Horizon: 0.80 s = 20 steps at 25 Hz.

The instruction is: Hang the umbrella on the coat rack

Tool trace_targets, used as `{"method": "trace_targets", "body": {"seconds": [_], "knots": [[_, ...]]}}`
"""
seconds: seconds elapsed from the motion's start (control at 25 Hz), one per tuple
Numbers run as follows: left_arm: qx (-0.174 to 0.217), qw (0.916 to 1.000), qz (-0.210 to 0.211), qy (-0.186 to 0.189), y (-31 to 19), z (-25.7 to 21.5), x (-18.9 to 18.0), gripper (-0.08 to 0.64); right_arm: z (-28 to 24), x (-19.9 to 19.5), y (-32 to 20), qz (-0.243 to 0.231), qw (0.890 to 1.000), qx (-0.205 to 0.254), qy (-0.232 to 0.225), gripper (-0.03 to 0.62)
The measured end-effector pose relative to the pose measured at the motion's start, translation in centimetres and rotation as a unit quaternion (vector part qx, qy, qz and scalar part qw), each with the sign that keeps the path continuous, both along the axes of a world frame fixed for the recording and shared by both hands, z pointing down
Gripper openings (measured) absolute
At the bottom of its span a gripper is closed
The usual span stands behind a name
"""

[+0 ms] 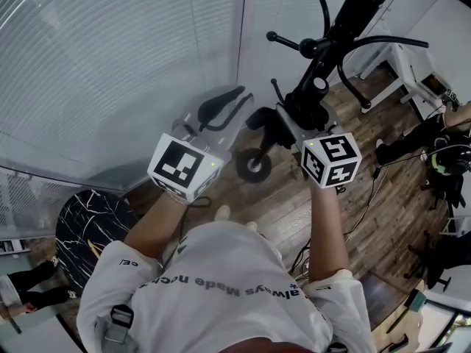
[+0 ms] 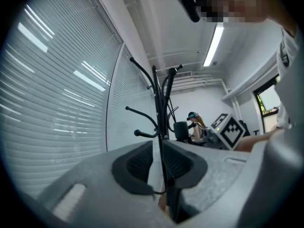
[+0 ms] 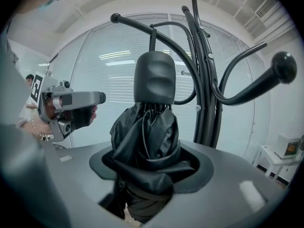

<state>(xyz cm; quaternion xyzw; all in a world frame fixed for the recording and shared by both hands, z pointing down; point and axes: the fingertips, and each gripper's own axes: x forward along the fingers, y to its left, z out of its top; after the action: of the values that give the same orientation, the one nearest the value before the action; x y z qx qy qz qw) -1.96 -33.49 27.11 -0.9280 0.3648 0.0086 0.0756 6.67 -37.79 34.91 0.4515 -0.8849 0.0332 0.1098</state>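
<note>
A folded black umbrella (image 3: 147, 141) stands upright between the jaws of my right gripper (image 3: 148, 167). Its fabric fills the gap and presses on both pads, and its rounded handle (image 3: 154, 77) points up. A thin strap runs up from the handle toward a curved arm of the black coat rack (image 3: 205, 80). From above, the umbrella (image 1: 263, 122) and right gripper (image 1: 276, 123) sit at the foot of the rack pole (image 1: 327, 46). My left gripper (image 1: 237, 94) hangs left of it, facing the rack (image 2: 161, 103). Its jaws (image 2: 157, 158) stand nearly together with only a thin slit, nothing held.
A glass wall with white blinds (image 1: 110, 65) runs along the left and behind the rack. A round black marble table (image 1: 92, 226) stands at lower left. A white desk (image 1: 412, 65), another person (image 1: 441, 149) and cables on the wooden floor (image 1: 360, 219) lie to the right.
</note>
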Motion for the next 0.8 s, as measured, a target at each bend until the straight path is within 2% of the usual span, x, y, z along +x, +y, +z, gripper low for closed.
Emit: {"method": "trace_targets", "body": {"seconds": [0.28, 0.44, 0.56, 0.8], "knots": [[-0.011, 0.9999, 0.003, 0.001, 0.3, 0.9, 0.1, 0.062, 0.7, -0.2, 0.8, -0.003, 1.0, 0.017, 0.002, 0.327], [-0.016, 0.9998, 0.007, 0.007, 0.9, 1.3, 0.6, 0.063, 0.0, 1.1, 2.2, 0.015, 0.999, 0.034, -0.006, 0.334], [-0.019, 0.9997, 0.009, 0.014, 1.5, 1.4, 0.6, 0.062, -0.7, 2.3, 4.1, 0.029, 0.998, 0.051, -0.013, 0.317], [-0.03, 0.999, 0.01, 0.031, 3.4, 1.9, -0.1, 0.062, -2.9, 3.3, 9.1, 0.036, 0.995, 0.087, -0.03, 0.22]]}}
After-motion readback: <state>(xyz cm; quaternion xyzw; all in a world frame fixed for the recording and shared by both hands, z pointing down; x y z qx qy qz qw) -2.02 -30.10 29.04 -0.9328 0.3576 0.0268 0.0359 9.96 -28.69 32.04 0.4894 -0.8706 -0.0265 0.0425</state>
